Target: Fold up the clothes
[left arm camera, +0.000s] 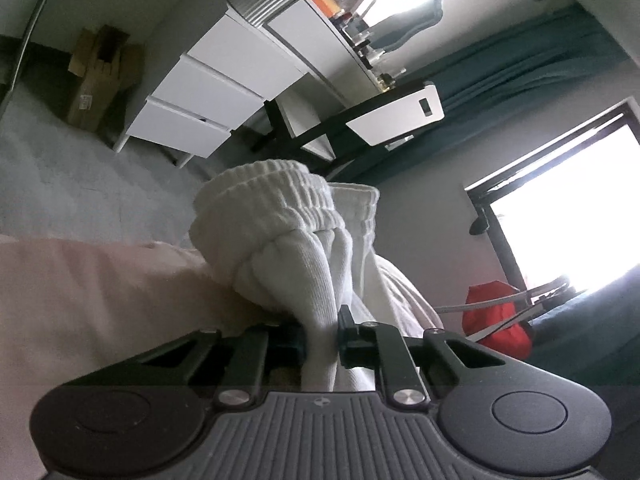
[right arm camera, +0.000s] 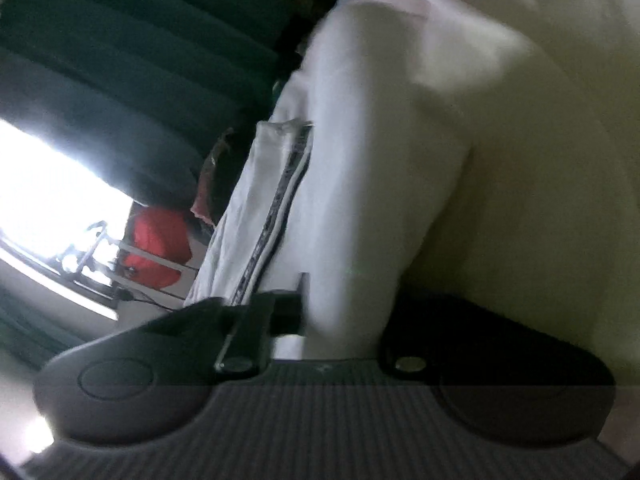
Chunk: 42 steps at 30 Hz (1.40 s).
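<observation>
In the left wrist view a white knit garment (left arm camera: 288, 236) with a ribbed elastic band bunches up in front of the camera. My left gripper (left arm camera: 322, 332) is shut on a fold of it, the cloth pinched between the black fingers. The right wrist view is blurred: white cloth (right arm camera: 400, 160) fills the right half and runs down between the fingers of my right gripper (right arm camera: 340, 312), which is shut on it. Its right finger is hidden by the cloth. A white piece with a dark side stripe (right arm camera: 276, 208) hangs just left of the gripper.
A pale pink surface (left arm camera: 88, 300) lies below left of the garment. A white drawer unit (left arm camera: 208, 96), a black-framed desk (left arm camera: 320, 128), dark teal curtains (left arm camera: 520, 76), a bright window (left arm camera: 572, 208) and a red bag (left arm camera: 496, 316) stand around the room.
</observation>
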Motion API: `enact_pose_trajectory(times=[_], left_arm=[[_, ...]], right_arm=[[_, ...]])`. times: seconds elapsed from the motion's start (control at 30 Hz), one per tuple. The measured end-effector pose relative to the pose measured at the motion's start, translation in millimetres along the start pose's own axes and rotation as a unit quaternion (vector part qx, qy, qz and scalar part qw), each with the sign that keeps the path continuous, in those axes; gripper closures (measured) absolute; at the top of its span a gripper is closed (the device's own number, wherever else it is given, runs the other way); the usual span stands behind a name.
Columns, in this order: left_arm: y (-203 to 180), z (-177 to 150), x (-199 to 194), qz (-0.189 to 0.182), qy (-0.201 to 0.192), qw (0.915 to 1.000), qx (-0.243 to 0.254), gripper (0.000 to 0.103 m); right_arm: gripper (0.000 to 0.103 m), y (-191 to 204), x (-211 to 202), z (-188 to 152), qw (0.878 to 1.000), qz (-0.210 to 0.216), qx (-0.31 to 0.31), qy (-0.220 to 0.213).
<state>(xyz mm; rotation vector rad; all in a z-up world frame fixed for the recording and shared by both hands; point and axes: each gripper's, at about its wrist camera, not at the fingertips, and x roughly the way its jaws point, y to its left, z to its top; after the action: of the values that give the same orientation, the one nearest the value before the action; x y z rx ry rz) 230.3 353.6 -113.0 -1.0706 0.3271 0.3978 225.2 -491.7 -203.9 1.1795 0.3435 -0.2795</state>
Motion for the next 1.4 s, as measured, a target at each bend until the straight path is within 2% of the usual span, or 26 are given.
enact_pose_trajectory(times=[0.17, 0.23, 0.5, 0.63, 0.73, 0.8, 0.9, 0.97, 1.03, 1.1, 1.13, 1.17, 1.2, 1.23, 1.27, 1.3, 1.4], left_arm=[[-21, 5, -30, -0.015, -0.008, 0.9993, 0.032, 0.089], [-23, 10, -41, -0.016, 0.002, 0.9994, 0.032, 0.089], [2, 30, -94, 0.011, 0.06, 0.9967, 0.055, 0.089], [16, 38, -121, 0.026, 0.088, 0.9934, 0.069, 0.088], [27, 45, -140, 0.037, 0.109, 0.9901, 0.08, 0.088], [34, 49, -153, 0.045, 0.123, 0.9876, 0.087, 0.087], [43, 47, -154, 0.059, 0.14, 0.983, 0.103, 0.081], [46, 45, -156, 0.075, 0.15, 0.979, 0.116, 0.07], [45, 44, -161, 0.102, 0.158, 0.9741, 0.126, 0.059], [39, 43, -168, 0.113, 0.165, 0.9687, 0.147, 0.05], [33, 43, -172, 0.116, 0.165, 0.9652, 0.166, 0.04], [25, 40, -178, 0.118, 0.161, 0.9602, 0.195, 0.032], [19, 37, -185, 0.121, 0.154, 0.9556, 0.22, 0.029], [13, 34, -191, 0.123, 0.147, 0.9504, 0.245, 0.026], [5, 30, -197, 0.122, 0.141, 0.9442, 0.271, 0.025], [-2, 26, -203, 0.121, 0.135, 0.9377, 0.297, 0.025], [-22, 9, -219, 0.102, 0.114, 0.9245, 0.349, 0.022]], right_arm=[[0.092, 17, -27, 13, 0.999, 0.038, -0.027, -0.01], [0.092, 22, -39, 16, 0.999, 0.045, -0.029, -0.013], [0.092, 16, -109, 17, 1.0, 0.02, -0.018, 0.006], [0.092, 17, -151, -1, 1.0, 0.008, -0.01, -0.004], [0.092, 2, -175, -5, 0.999, -0.005, 0.037, -0.006], [0.092, -8, -179, -6, 0.998, -0.02, 0.061, 0.007], [0.092, -22, -176, -8, 0.997, -0.045, 0.063, 0.016], [0.091, -31, -175, -11, 0.995, -0.058, 0.076, 0.014], [0.09, -36, -173, -15, 0.993, -0.052, 0.108, 0.01], [0.089, -36, -171, -15, 0.993, -0.041, 0.107, 0.013], [0.088, -36, -169, -14, 0.994, -0.04, 0.1, 0.017], [0.083, -37, -168, -13, 0.994, -0.039, 0.101, 0.02], [0.069, -38, -168, -13, 0.993, -0.038, 0.107, 0.021], [0.059, -40, -168, -13, 0.993, -0.034, 0.113, 0.019], [0.037, -41, -171, -15, 0.992, -0.028, 0.119, 0.015], [0.029, -42, -173, -17, 0.992, -0.021, 0.121, 0.01], [0.03, -41, -170, -19, 0.992, -0.001, 0.124, 0.006]])
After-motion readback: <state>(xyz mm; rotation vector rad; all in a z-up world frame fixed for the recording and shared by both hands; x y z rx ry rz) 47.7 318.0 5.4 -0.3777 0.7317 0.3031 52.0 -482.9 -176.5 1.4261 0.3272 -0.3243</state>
